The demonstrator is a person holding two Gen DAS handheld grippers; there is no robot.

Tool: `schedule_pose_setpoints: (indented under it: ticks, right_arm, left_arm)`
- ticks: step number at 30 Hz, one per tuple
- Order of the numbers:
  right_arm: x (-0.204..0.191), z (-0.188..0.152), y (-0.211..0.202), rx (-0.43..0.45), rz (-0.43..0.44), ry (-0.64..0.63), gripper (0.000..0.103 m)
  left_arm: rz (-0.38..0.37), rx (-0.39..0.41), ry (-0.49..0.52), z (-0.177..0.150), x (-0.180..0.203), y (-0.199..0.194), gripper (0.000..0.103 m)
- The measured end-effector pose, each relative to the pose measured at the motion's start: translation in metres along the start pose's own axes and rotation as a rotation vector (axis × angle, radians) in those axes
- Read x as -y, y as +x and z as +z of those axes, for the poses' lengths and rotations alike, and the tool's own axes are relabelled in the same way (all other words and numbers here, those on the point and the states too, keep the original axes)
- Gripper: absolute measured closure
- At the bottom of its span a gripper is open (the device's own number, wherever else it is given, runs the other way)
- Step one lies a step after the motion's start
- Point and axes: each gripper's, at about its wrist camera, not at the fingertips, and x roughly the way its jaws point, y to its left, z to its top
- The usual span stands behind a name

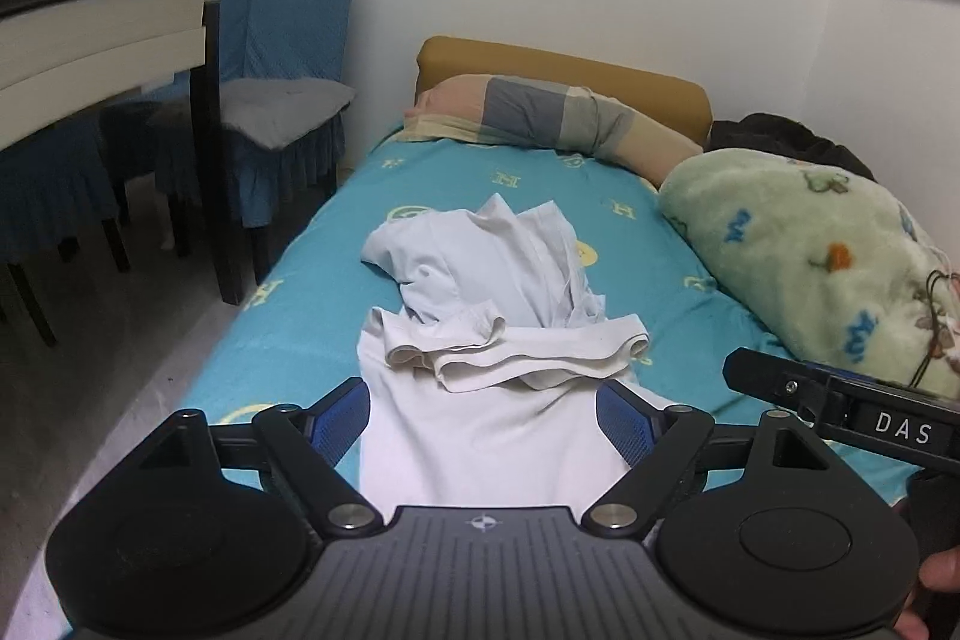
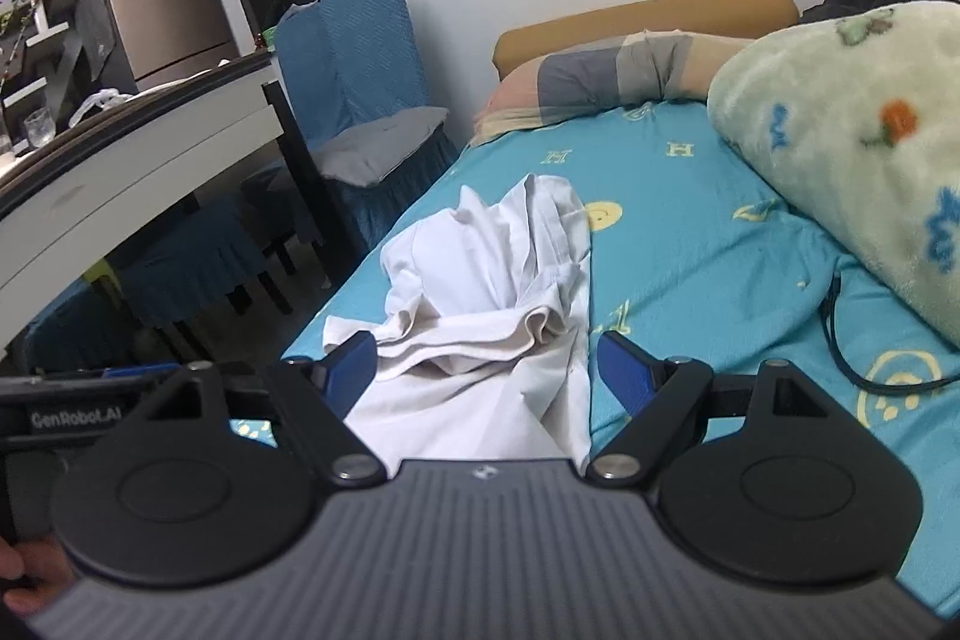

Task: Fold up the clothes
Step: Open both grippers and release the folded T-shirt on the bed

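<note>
Shirt [image 1: 480, 328] bunched mid-bed [image 1: 312, 280], L gripper [image 1: 483, 418] & R gripper [image 2: 483, 376] both spread wide w/ nothing pinched, hovering near hem; risk: grabbing multiple layers, fold comes out crooked.

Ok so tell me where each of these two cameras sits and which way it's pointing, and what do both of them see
Left wrist: on the left gripper, looking along its open fingers up the bed at the crumpled white garment; the right gripper pokes in at right.
Right wrist: on the right gripper, fingers open, facing the same garment from further right; the left gripper shows at left.
Shared: garment, turquoise bed, pillow, green blanket, blue chair.
</note>
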Motion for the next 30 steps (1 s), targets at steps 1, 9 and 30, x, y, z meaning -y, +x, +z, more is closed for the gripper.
schedule_pose_setpoints:
  ticks: [1,9,30]
  right_arm:
    - [0.0,0.0,0.001,-0.001,-0.001,0.003,0.021]
    - [-0.002,-0.004,0.006,-0.022,-0.024,-0.021,0.021]
    - [0.069,-0.055,0.035,-0.334,0.143,0.736,0.02]
  left_arm:
    - [-0.003,-0.007,-0.019,0.0,-0.002,0.003,0.019]
    - [0.02,-0.054,-0.05,-0.005,-0.007,0.016,0.019]
    - [-0.184,-0.342,-0.492,-0.032,-0.04,0.064,0.019]
